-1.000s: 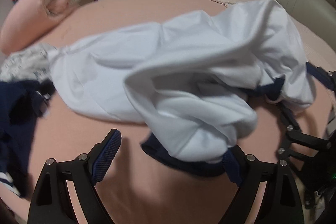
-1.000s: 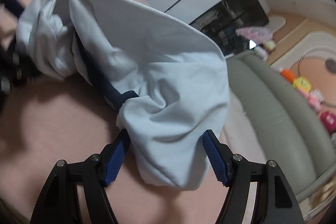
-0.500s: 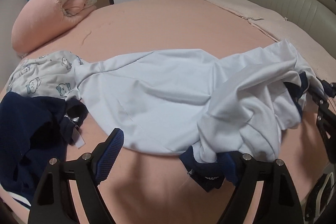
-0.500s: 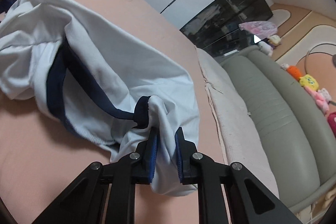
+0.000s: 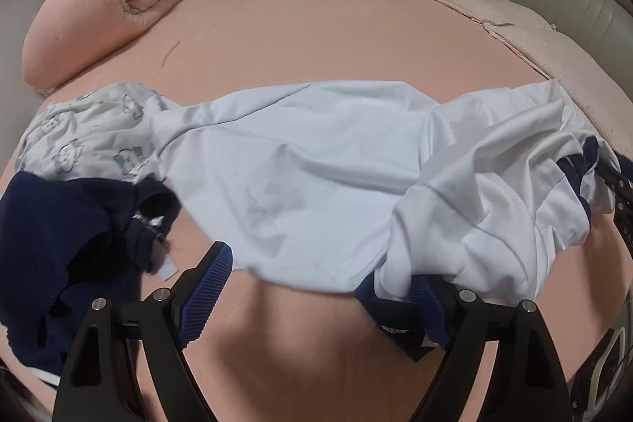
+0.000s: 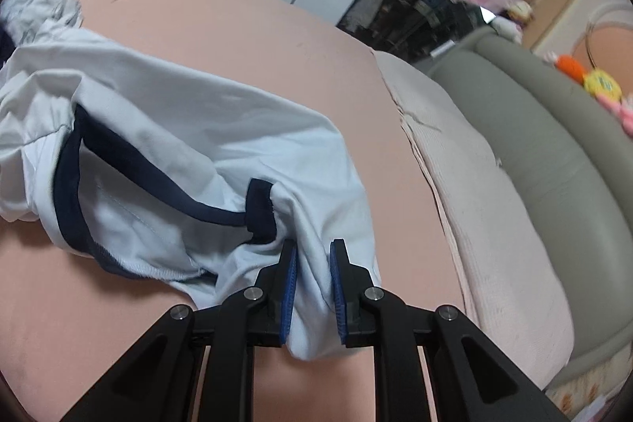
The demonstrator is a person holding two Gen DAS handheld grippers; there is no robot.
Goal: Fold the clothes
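Observation:
A pale blue-white shirt (image 5: 316,165) with navy trim lies stretched across the pink bed (image 5: 316,26), crumpled at its right end. My left gripper (image 5: 316,291) stands open at the shirt's near hem. Cloth and a navy cuff drape over its right finger, and its left finger (image 5: 209,283) is bare. In the right wrist view the shirt (image 6: 178,129) shows its navy collar band (image 6: 67,184). My right gripper (image 6: 312,275) is shut on a fold of the shirt's end, and cloth bulges out below the pads.
A dark navy garment (image 5: 59,244) and a printed light garment (image 5: 87,137) lie at the left. A rolled pink duvet (image 5: 107,6) sits at the far left. A beige blanket (image 5: 554,58) and the grey padded headboard (image 6: 534,125) border the right side.
A second ago the shirt hung bunched in the air and my right gripper was open around it. The shirt now lies spread on the bed, with the right gripper shut on its end.

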